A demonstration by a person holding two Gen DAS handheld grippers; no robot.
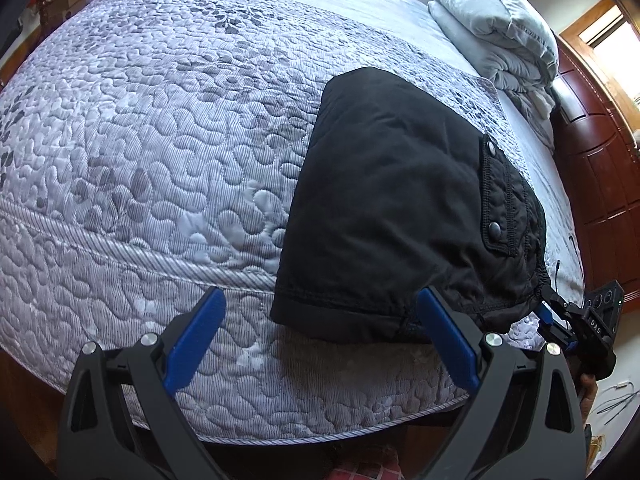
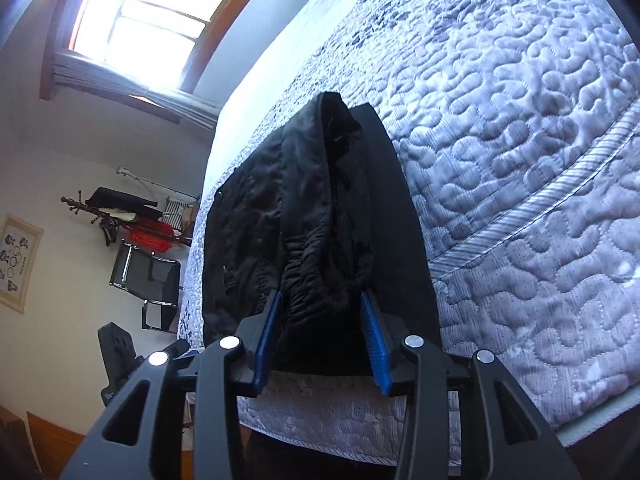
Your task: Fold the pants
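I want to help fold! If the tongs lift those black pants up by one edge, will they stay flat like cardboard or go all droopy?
Probably droopy: the black pants lie in soft folds on the quilted bed, and their gathered edge bunches between the right tongs. They look padded, so likely a bit bulky but not heavy. They shouldn't roll or break.

Right gripper at the folded pants on the bed's edge

The right gripper (image 2: 320, 320) reaches into the near end of the black pants (image 2: 304, 208), its blue pads (image 2: 374, 344) set on either side of the bunched waistband with cloth filling the gap between them. The pants lie folded in a thick stack at the near edge of the bed (image 2: 520, 160), on its grey quilted cover. Beyond the bed's left edge stand a chair (image 2: 146, 276) and a coat rack (image 2: 108, 212), below a bright window (image 2: 152, 20).
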